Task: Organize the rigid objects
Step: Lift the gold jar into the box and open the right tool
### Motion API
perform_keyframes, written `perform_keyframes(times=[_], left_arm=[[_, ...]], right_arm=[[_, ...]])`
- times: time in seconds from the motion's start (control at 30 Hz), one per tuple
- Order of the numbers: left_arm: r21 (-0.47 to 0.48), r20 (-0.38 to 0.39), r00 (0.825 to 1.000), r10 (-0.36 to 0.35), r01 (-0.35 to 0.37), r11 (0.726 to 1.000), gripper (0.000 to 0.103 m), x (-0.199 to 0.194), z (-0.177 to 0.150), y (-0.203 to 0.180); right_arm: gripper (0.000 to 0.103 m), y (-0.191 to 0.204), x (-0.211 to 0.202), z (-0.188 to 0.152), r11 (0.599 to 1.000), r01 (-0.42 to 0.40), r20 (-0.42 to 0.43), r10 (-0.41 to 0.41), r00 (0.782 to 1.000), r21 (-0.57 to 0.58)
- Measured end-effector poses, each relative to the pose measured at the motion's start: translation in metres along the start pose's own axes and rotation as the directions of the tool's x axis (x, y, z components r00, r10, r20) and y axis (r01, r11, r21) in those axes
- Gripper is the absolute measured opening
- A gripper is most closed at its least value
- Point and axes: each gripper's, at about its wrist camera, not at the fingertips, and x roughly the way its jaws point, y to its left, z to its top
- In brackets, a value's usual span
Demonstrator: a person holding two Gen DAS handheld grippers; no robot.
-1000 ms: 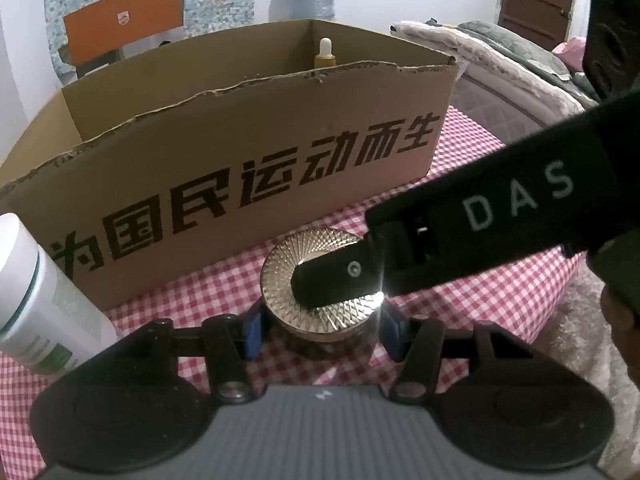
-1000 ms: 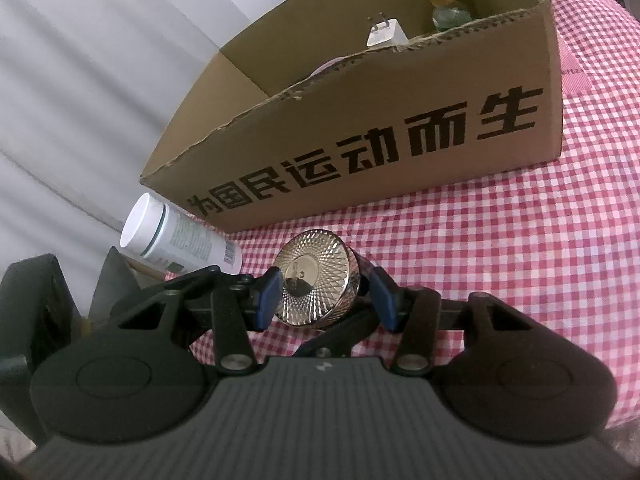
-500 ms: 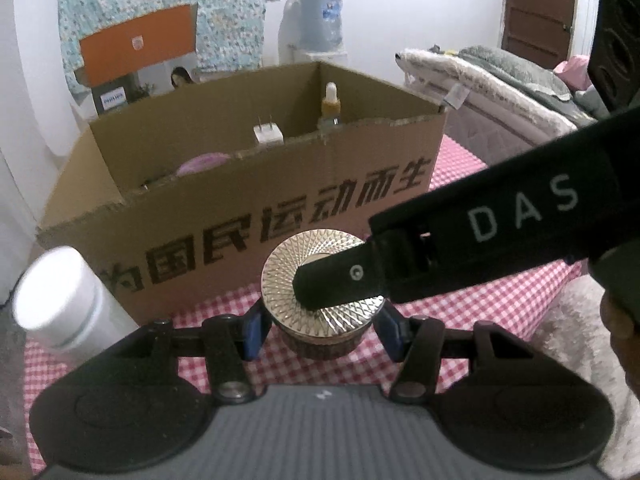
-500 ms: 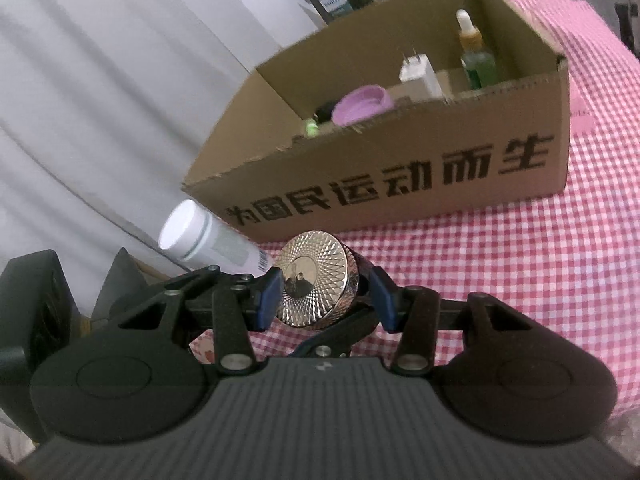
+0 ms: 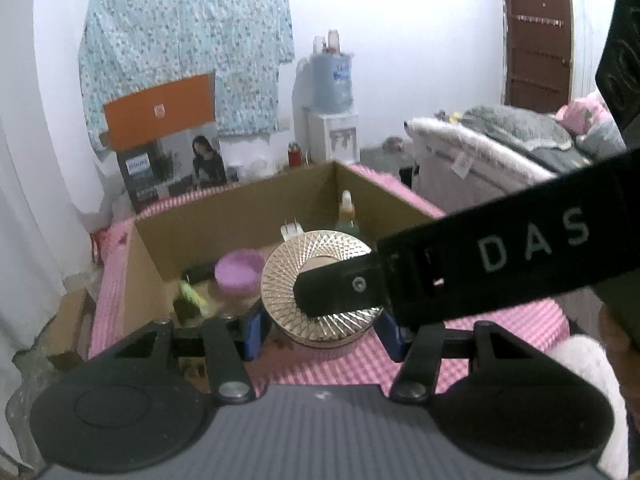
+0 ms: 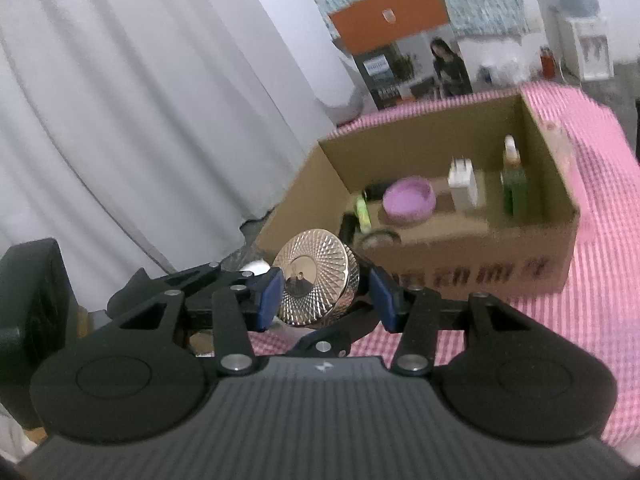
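A round jar with a faceted gold lid [image 5: 320, 276] hangs in the air in front of an open cardboard box [image 5: 240, 216]. My left gripper [image 5: 320, 334] is shut on the jar's sides with its blue pads. My right gripper [image 6: 325, 300] is shut on the same jar [image 6: 316, 284], and its black finger [image 5: 500, 264] lies across the lid. In the box [image 6: 460, 264] stand a purple-lidded jar [image 6: 408, 200], a white plug [image 6: 462, 184], a green dropper bottle [image 6: 514, 184] and a green tube [image 6: 362, 210].
A pink checked cloth [image 6: 600, 240] covers the table under the box. A white curtain [image 6: 120, 100] hangs on the left. A bed [image 5: 500, 148] lies to the right, and a water dispenser [image 5: 332, 120] and a printed carton [image 5: 168, 152] stand behind.
Both grippers rose together with the jar, from table level in front of the box wall to above its rim. The box's inside now shows. The white bottle left the left wrist view.
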Motion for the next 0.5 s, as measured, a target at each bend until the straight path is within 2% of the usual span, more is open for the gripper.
perform_keyframes(times=[0.23,0.5], left_arm=[[-0.051,0.022,1.000,-0.011,0.012,0.999,0.057,0.008,0.039,0.013],[-0.143,-0.059,0.997,-0.042,0.033,0.989,0.057,0.055,0.064,0.033]], right_arm=[[0.049,0.003,-0.002,0.044,0.999,0.004,0.013,-0.003,1.000,-0.045],[0.050,-0.018,0.021,0.089,0.999,0.001,-0.070,-0.004,0.998,-0.043]])
